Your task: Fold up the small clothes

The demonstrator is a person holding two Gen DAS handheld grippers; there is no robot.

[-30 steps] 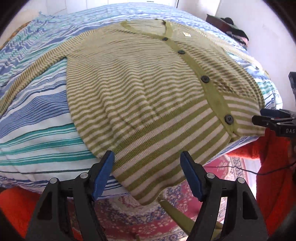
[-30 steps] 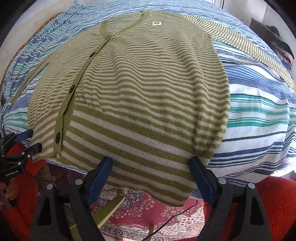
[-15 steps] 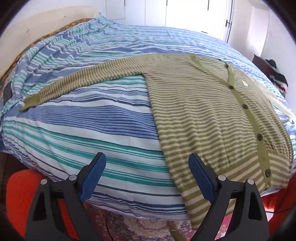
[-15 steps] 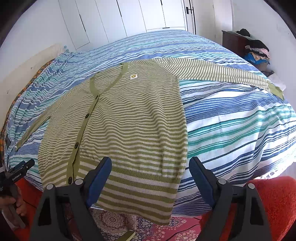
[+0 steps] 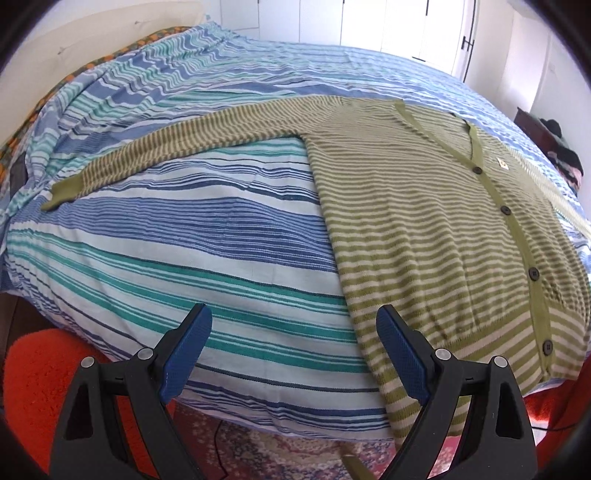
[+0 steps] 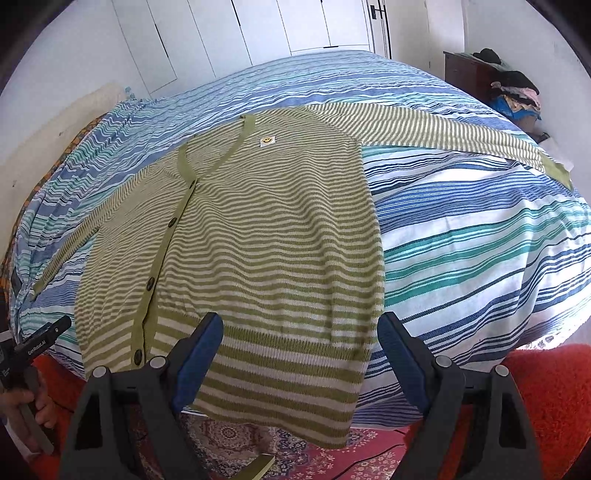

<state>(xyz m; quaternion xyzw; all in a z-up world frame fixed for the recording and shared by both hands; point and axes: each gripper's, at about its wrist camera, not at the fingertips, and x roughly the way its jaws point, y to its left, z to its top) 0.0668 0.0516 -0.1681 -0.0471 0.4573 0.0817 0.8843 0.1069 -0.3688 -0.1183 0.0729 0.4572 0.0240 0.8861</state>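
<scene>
Across the bed the cardigan lies flat, buttoned, sleeves spread for folding. Both my grippers, left and right, hover at its hem, fingers released, grasping nothing.

You've got the bed with its blue-teal striped cover, and the green striped cardigan lies flat on it — sleeves spread, hem hanging over the edge.

You have bright, even daylight in both views, strongest off the white doors at the back, which wash out. Shadows on the bed are soft. Fisheye bending curves everything, with black vignette in the corners. Focus is sharp; no motion blur.
</scene>
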